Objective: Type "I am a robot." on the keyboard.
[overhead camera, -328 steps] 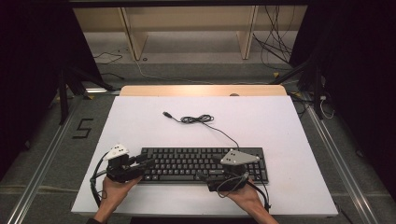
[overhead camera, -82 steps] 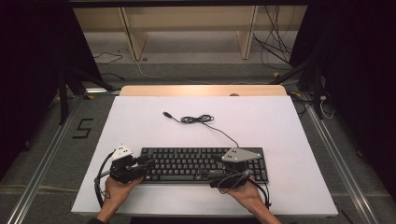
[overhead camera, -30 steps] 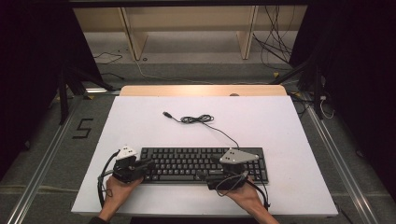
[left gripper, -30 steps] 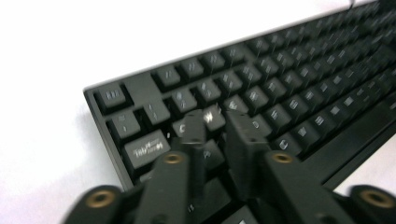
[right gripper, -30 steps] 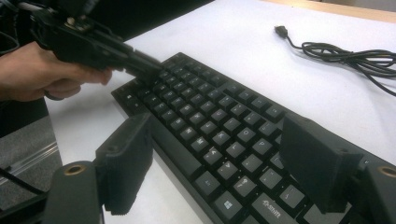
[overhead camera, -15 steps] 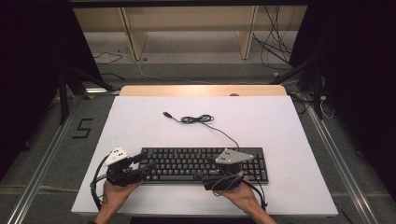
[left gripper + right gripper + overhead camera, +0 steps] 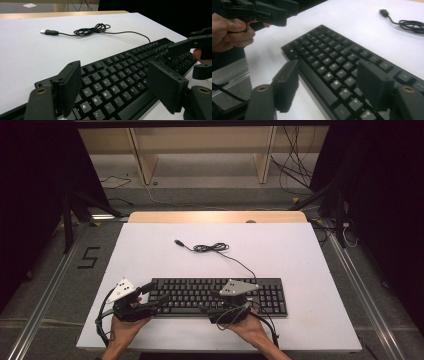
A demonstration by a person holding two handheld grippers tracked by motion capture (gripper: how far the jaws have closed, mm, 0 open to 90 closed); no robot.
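Note:
A black keyboard point(image 7: 220, 295) lies flat near the front of the white table, and its thin cable point(image 7: 212, 248) coils behind it and ends in a loose USB plug point(image 7: 178, 242). My left gripper point(image 7: 156, 293) hovers at the keyboard's left end. Its jaws have just been opening, and they stand wide above the keys point(image 7: 120, 72) with nothing gripped. My right gripper point(image 7: 210, 302) sits at the front edge near the keyboard's middle. Its jaws have just been closing a little. They straddle the front edge point(image 7: 319, 82), and the pads stay clear of it.
The white tabletop point(image 7: 280, 250) stretches free behind and to the right of the keyboard. A wooden strip point(image 7: 215, 216) runs along the far edge, with shelving and floor cables beyond. A "5" mark point(image 7: 89, 257) is on the floor at the left.
My left gripper has opened and drawn a little leftward off the keyboard's end. My right gripper has slid left along the front edge.

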